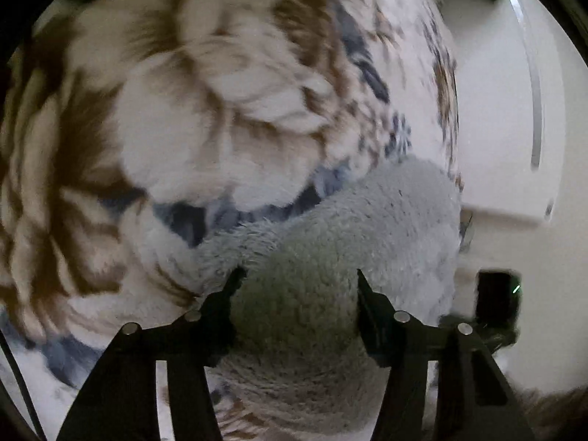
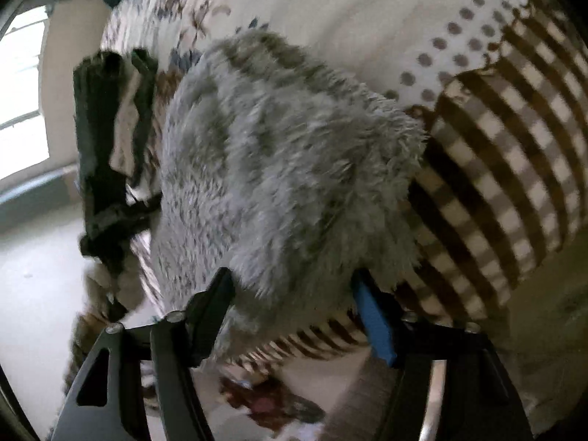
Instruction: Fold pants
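Note:
The pants (image 1: pixel 330 242) are a thick, fluffy grey fleece bundle lying on a patterned bed cover. In the left wrist view my left gripper (image 1: pixel 299 277) has its black fingers on either side of a bulge of that fleece, which fills the gap and presses against both pads. The right wrist view shows the pants (image 2: pixel 286 154) spread away from me over the bed. My right gripper (image 2: pixel 290 273) holds their near edge, with fur crowding its black finger and spilling over its blue-padded finger (image 2: pixel 375 316).
The bed cover (image 1: pixel 176 103) has brown, white and blue flowers. A brown checked and dotted cover (image 2: pixel 507 169) lies right of the pants. A dark object (image 2: pixel 106 147) stands at their left edge. A black box with a green light (image 1: pixel 496 294) sits beside white furniture (image 1: pixel 496 92).

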Action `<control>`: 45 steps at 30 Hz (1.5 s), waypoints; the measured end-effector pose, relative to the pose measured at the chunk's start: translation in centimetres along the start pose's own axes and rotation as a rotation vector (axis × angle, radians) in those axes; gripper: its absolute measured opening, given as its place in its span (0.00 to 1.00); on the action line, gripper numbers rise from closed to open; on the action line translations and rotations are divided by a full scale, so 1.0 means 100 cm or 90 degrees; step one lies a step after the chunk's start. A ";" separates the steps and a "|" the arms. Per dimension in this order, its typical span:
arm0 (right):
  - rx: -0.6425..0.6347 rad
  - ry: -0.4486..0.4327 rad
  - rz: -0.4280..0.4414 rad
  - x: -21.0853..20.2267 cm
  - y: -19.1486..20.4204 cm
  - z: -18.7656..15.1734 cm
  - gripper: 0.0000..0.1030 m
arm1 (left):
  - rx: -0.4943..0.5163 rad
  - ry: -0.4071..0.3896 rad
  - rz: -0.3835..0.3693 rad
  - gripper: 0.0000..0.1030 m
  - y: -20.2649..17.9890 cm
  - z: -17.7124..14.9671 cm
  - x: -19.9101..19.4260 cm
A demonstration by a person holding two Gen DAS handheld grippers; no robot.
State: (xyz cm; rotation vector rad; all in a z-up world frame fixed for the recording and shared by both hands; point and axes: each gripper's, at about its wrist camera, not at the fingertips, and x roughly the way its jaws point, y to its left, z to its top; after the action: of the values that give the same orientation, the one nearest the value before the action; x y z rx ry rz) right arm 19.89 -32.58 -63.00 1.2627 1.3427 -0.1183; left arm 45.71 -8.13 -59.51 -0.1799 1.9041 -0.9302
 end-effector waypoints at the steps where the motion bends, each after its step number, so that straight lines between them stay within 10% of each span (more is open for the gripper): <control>1: 0.009 -0.006 0.004 0.000 -0.005 0.000 0.11 | -0.035 -0.016 -0.020 0.48 0.008 -0.004 -0.001; 9: 0.057 0.061 -0.001 0.002 -0.045 -0.014 0.14 | -0.023 -0.060 -0.015 0.55 0.000 -0.030 -0.014; 11: 0.006 0.059 -0.010 -0.009 -0.030 -0.008 0.26 | 0.000 -0.087 0.037 0.57 -0.018 -0.038 -0.028; 13: -0.029 0.038 -0.015 -0.028 -0.017 -0.004 0.70 | 0.016 -0.130 0.085 0.63 -0.035 -0.049 -0.040; 14: -0.037 0.019 -0.011 -0.037 -0.013 -0.002 0.75 | 0.018 -0.182 0.107 0.78 -0.040 -0.052 -0.049; 16: -0.041 -0.020 -0.009 -0.055 -0.012 0.004 0.76 | 0.023 -0.248 0.153 0.98 -0.050 -0.071 -0.061; 21: 0.014 -0.049 -0.048 -0.059 -0.035 0.030 0.76 | -0.041 -0.343 0.403 0.98 -0.079 -0.114 -0.055; 27: -0.039 -0.038 -0.112 -0.033 -0.034 0.034 0.56 | -0.091 -0.312 0.456 0.98 -0.104 -0.156 -0.006; 34: -0.125 -0.048 -0.152 -0.041 -0.015 0.007 0.13 | -0.095 -0.293 0.424 0.98 -0.140 -0.187 0.029; 40: -0.075 -0.011 -0.172 -0.048 -0.051 0.016 0.12 | -0.111 -0.276 0.407 0.98 -0.147 -0.194 0.052; 45: -0.127 0.015 -0.132 -0.048 -0.037 0.015 0.79 | -0.149 -0.318 0.302 0.98 -0.133 -0.201 0.042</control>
State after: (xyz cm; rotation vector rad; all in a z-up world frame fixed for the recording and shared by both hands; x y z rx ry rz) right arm 16.75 -37.87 -61.95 0.9591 1.4654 -0.1105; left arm 23.75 -8.86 -48.84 -0.0811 1.4861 -0.3024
